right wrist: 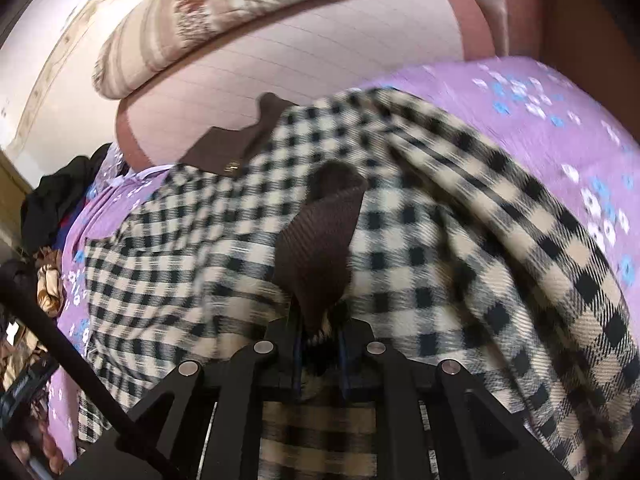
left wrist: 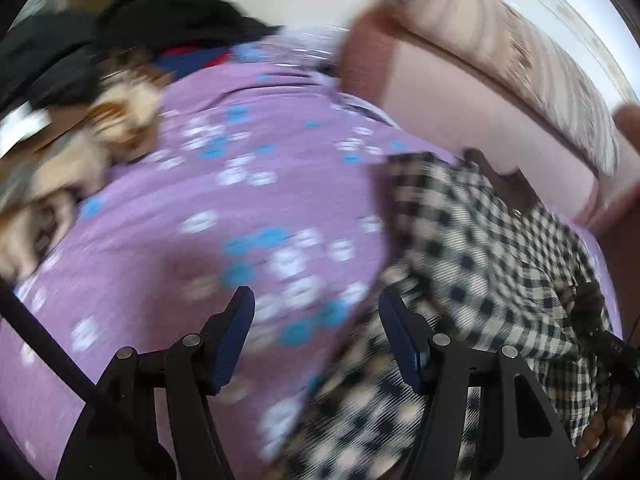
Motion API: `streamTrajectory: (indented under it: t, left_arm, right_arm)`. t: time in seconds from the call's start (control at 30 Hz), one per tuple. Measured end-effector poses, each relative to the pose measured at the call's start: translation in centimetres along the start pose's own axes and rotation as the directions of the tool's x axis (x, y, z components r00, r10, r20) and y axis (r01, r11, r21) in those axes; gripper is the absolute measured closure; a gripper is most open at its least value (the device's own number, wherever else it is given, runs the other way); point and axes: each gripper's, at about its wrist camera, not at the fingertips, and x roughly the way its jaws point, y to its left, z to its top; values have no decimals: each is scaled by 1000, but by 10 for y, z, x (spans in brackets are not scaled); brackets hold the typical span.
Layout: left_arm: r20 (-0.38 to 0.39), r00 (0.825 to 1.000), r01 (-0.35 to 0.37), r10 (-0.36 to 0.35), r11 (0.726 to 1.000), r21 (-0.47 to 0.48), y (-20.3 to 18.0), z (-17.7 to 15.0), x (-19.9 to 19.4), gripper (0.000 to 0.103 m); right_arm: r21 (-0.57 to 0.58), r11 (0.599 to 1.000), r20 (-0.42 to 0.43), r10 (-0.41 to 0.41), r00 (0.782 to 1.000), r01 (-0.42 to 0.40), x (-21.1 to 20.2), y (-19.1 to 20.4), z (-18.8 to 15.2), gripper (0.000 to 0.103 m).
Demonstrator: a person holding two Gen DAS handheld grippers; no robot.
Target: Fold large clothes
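Observation:
A black, white and beige checked shirt [right wrist: 420, 240] with a brown collar [right wrist: 224, 152] lies on a purple flowered bedsheet [left wrist: 240, 200]. My right gripper [right wrist: 322, 344] is shut on a brown ribbed cuff [right wrist: 320, 248] of the checked shirt and some checked cloth. My left gripper [left wrist: 316, 336] is open and empty above the sheet, at the shirt's left edge [left wrist: 480, 264]. The right gripper [left wrist: 604, 344] shows at the right edge of the left wrist view. Both views are motion-blurred.
A pink padded headboard [right wrist: 320, 80] with a striped pillow [right wrist: 224, 8] stands behind the shirt. A heap of dark clothes [left wrist: 168, 20] and brown patterned cloth [left wrist: 120, 120] lies at the bed's far left.

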Motion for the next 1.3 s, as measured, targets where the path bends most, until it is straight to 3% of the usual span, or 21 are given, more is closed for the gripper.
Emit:
streamTrajectory:
  t: [0.13, 0.27, 0.33, 0.4, 0.43, 0.47, 0.53, 0.6, 0.63, 0.7, 0.73, 0.77, 0.83, 0.9, 0.97, 1.07, 1.1, 1.13, 1.17, 1.2, 1.3]
  left_arm:
    - [-41, 999, 8, -5, 997, 75, -25, 20, 37, 39]
    - [-123, 991, 65, -62, 998, 26, -24, 30, 71, 39]
    - [-112, 992, 63, -61, 998, 21, -26, 35, 75, 39]
    - [-139, 990, 37, -28, 997, 63, -35, 37, 77, 74]
    - [-161, 987, 9, 5, 996, 86, -40, 39, 79, 99]
    - [-169, 986, 3, 12, 996, 86, -42, 41, 81, 103]
    - [-155, 988, -9, 23, 996, 85, -43, 45, 78, 103]
    - [-143, 990, -1, 12, 997, 73, -42, 49, 71, 103]
    - [-139, 990, 12, -4, 998, 57, -37, 51, 65, 101]
    - [-118, 993, 26, -20, 999, 43, -29, 51, 50, 91]
    - [-110, 994, 29, -23, 999, 45, -27, 49, 43, 73]
    - [-92, 995, 32, -27, 998, 50, -23, 46, 34, 52]
    - [-42, 999, 27, -25, 997, 66, -18, 35, 16, 38]
    - [-19, 1000, 9, -8, 996, 93, -15, 20, 6, 37]
    - [-46, 999, 7, -1, 991, 132, -16, 4, 9, 37]
    - [-108, 994, 11, 9, 982, 187, -19, -14, 25, 38]
    - [-127, 992, 7, 19, 979, 205, -20, -18, 30, 42]
    - [-102, 994, -22, 45, 975, 220, -20, -20, 28, 57]
    - [-95, 994, -23, 45, 975, 221, -20, -20, 27, 83]
    - [-124, 992, 21, 5, 978, 205, -19, -19, 26, 94]
    - [-139, 990, 45, -24, 988, 145, -12, -20, 19, 99]
  right_arm:
    - [63, 998, -3, 6, 1000, -6, 5, -24, 0, 88]
    - [129, 988, -11, 85, 996, -83, 5, -47, 0, 86]
    - [132, 986, -6, 104, 995, -102, 2, -50, 3, 80]
    - [137, 983, 6, 119, 993, -118, 0, -53, 7, 71]
    - [143, 981, 14, 127, 992, -127, 0, -54, 9, 66]
    - [148, 981, 16, 128, 992, -129, 0, -54, 11, 66]
    - [151, 979, 6, 140, 990, -140, 6, -52, 16, 68]
    - [142, 982, -14, 128, 992, -125, 10, -50, 19, 95]
    - [136, 987, -16, 86, 996, -83, 10, -51, 20, 95]
    - [120, 993, -11, 10, 1000, -9, 6, -52, 23, 95]
    - [99, 995, -4, -21, 1000, 22, 2, -49, 23, 94]
    - [43, 996, 19, -80, 997, 79, -9, -39, 22, 91]
    - [-48, 992, 67, -116, 991, 120, -28, -14, 20, 89]
    - [-106, 991, 85, -69, 994, 78, -41, 9, 20, 83]
    - [-189, 982, 99, 27, 995, -8, -50, 50, 26, 57]
    - [-330, 930, 19, 180, 983, -164, -38, 115, 39, 36]
    - [-382, 902, -26, 210, 977, -204, -28, 142, 41, 36]
    - [-440, 870, -61, 219, 974, -223, -17, 170, 43, 35]
    - [-486, 845, -77, 211, 974, -221, -9, 189, 42, 33]
    - [-550, 807, -99, 191, 977, -214, 6, 215, 42, 31]
    - [-670, 718, -160, 110, 981, -190, 51, 272, 40, 30]
